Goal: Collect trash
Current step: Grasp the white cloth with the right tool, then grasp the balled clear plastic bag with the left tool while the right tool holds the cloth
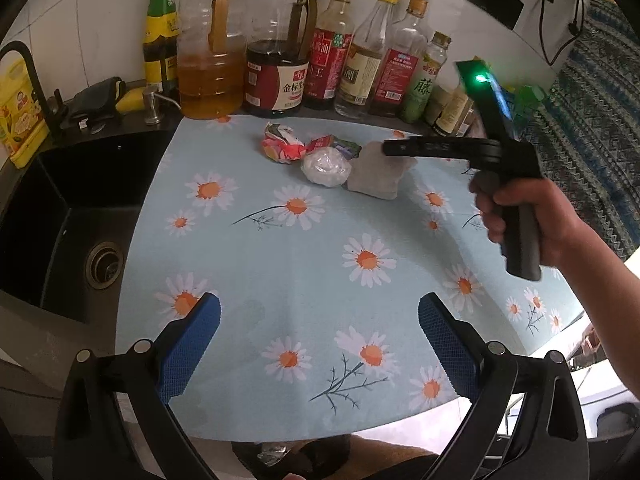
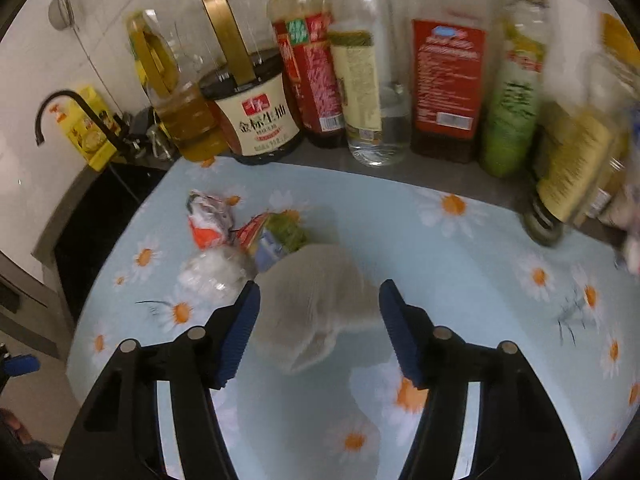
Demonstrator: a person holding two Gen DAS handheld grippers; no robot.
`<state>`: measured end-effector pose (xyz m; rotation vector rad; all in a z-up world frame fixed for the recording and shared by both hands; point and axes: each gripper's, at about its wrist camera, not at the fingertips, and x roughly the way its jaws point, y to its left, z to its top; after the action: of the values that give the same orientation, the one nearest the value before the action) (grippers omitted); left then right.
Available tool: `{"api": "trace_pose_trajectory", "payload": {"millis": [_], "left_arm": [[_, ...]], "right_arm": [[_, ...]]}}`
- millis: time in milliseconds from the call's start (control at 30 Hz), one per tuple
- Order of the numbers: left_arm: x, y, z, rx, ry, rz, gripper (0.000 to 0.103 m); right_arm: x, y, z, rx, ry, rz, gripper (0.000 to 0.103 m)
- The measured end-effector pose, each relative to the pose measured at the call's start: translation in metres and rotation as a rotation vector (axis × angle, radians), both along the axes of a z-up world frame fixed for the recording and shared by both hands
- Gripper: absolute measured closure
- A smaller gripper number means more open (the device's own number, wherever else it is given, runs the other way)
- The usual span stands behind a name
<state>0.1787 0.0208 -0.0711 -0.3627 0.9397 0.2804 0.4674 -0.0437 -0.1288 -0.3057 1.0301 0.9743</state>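
A kitchen surface (image 1: 320,264) covered with a daisy-print cloth is seen, with a row of bottles (image 1: 280,48) lined against the tiled wall beyond both tongs and a dark sink (image 1: 76,216) to the left of the left tongs. The trash is gathered in one small cluster on the cloth, well ahead of the left tongs (image 1: 320,344) and directly at the tips of the right tongs (image 2: 318,328): a crumpled red wrapper (image 1: 282,145) lies farthest away, a clear plastic wad (image 1: 326,168) sits touching it just left of the right tongs, and a grey paper wad (image 2: 316,304) lies nearest. The grey wad is straddled by the right tongs, whose jaws stand half apart with the wad between them; the pads do not appear to press on it yet, so nothing is judged to be held. That placement suggests the nearest, outermost piece is being taken first, since it can be reached without disturbing the bottles. The left tongs are kept wide open and empty, low over bare cloth and well short of the cluster, probably held back so that the right hand (image 1: 520,208) is left room to work.
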Motion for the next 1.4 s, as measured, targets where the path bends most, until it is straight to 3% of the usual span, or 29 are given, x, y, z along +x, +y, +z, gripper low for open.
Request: {"api": "trace_pose_trajectory", "payload": {"millis": [200,267,367,600,867,1133,1300,1400], "left_arm": [[0.007,0.002,-0.008,0.004,0.031,0.047,0.007],[0.009,0.003,-0.009,-0.008,0.031,0.056,0.007],[0.017,0.003,-0.011,-0.014,0.032,0.051,0.007],[0.045,0.005,-0.008,0.002,0.050,0.009,0.007],[0.091,0.023,-0.001,0.056,0.053,-0.018,0.007],[0.149,0.030,-0.024,0.042,0.130,-0.079,0.007],[0.182,0.038,-0.034,0.051,0.157,-0.066,0.007],[0.196,0.045,-0.041,0.010,0.170,-0.053,0.007]], "right_arm": [[0.007,0.003,-0.012,0.002,0.032,0.033,0.062],[0.005,0.002,-0.011,-0.001,0.028,0.048,0.075],[0.001,-0.003,-0.006,0.009,0.027,0.064,0.083],[-0.010,-0.025,0.019,0.070,0.008,0.062,0.084],[-0.034,-0.082,0.053,0.145,0.002,0.045,0.084],[-0.063,-0.141,0.068,0.209,0.021,0.017,0.084],[-0.082,-0.167,0.071,0.243,0.044,0.006,0.084],[-0.088,-0.176,0.066,0.251,0.062,-0.002,0.084]]}}
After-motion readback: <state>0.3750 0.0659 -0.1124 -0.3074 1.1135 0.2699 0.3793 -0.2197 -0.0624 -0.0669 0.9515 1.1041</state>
